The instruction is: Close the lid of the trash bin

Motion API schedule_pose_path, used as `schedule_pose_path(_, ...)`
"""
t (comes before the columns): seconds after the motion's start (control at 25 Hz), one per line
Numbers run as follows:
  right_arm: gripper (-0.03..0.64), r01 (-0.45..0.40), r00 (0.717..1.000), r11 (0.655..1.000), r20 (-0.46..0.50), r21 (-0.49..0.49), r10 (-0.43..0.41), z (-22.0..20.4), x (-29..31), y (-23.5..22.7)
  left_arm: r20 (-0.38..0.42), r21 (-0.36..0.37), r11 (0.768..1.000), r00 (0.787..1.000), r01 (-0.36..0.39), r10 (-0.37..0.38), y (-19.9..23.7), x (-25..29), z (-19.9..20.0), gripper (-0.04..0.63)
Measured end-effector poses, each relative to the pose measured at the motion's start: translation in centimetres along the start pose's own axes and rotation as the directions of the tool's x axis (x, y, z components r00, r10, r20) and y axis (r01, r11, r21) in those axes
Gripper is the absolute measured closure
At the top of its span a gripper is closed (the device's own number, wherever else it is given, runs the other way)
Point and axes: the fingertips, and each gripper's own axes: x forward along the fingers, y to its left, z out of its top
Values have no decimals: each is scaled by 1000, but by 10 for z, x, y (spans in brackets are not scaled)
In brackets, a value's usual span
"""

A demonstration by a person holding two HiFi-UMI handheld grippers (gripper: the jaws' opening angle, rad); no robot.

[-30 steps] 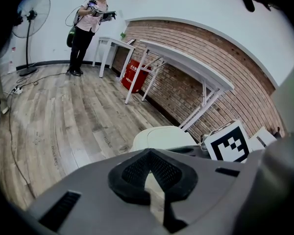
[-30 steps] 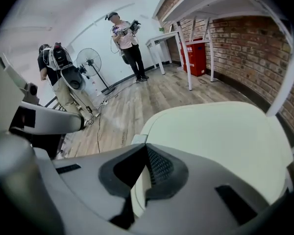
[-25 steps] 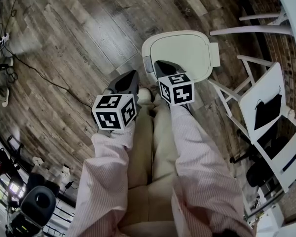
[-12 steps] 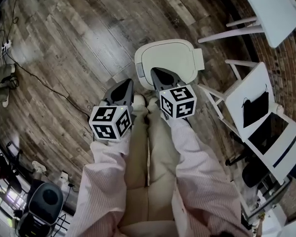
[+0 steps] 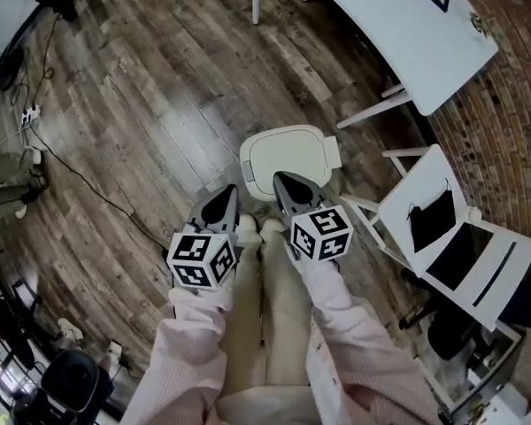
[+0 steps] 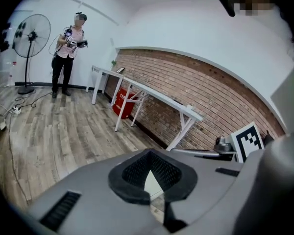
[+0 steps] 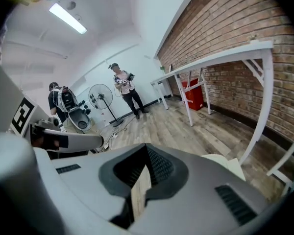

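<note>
The trash bin lid (image 5: 285,156) is lying flat at twelve o'clock ahead of both grippers — apparently closed already. The left gripper (image 5: 219,207) and right gripper (image 5: 292,191) are hovering pinched together, carrying nothing — best drawing away straight, without nudging the lid.

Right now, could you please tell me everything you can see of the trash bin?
The trash bin looks like cream plastic, a rounded square seen from above. Its lid lies flat and closed, with a raised rim and a hinge tab toward the white chair. It stands on the wooden floor just ahead of the person's feet. The right claw overlaps its near edge in the head view but seems clear of it.
</note>
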Motion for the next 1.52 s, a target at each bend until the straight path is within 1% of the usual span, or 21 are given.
schedule_pose_path(0.12,614,-12,999,1000,42,-2,12,22,-18,7,43,19,1000,999,13,-14,-16,-13,19,603)
schedule_pose_path(0.28,614,-18,995,1000,98,-7,18,50,-44,16,85,63,997,996,33,-39,-36,-31,46,603)
schedule_pose_path(0.44,614,-31,990,999,138,-44,37,78,-66,26,137,95,995,989,39,-51,-53,-48,73,603)
schedule_pose_path(0.64,614,-39,979,996,197,-78,53,113,-94,34,172,138,989,982,57,-81,-76,-63,97,603)
schedule_pose_path(0.84,614,-30,966,995,252,-96,54,144,-121,37,213,180,982,973,55,-94,-91,-80,123,603)
schedule_pose_path(1.16,614,-9,934,991,353,-131,55,191,-160,35,297,254,967,950,22,-99,-105,-105,167,603)
schedule_pose_path(1.32,614,6,911,986,408,-166,63,217,-180,39,343,276,961,935,-8,-91,-107,-119,188,603)
schedule_pose_path(1.52,614,49,876,979,480,-199,54,249,-207,37,399,294,955,913,-44,-81,-110,-132,215,603)
